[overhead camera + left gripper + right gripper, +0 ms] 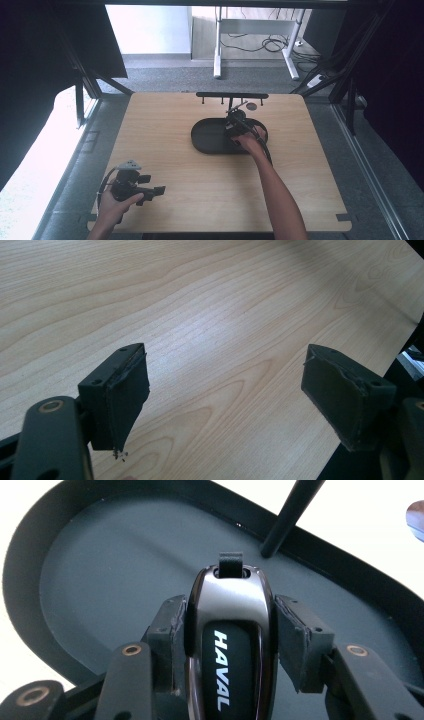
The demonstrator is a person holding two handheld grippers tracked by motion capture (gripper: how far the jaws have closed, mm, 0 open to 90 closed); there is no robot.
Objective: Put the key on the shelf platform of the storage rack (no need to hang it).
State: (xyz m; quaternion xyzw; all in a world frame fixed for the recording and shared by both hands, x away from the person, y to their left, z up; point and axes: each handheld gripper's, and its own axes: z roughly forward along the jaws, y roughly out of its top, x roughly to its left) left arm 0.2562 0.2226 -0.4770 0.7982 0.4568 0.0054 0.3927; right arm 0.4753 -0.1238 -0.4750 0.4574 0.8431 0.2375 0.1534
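Right gripper view: key fob (231, 645) above tray (100, 570)

Daylight floods in from the left, blowing out the floor and the table (165, 145) beside the sharp dark tray (30, 560), while both upper corners stay black.

The car key (231, 645) is a glossy dark fob with silver trim and white HAVAL lettering, a short black strap loop at its far end. It hangs lengthwise over the oval black tray (100, 570), above the tray's right part, far side of the table.
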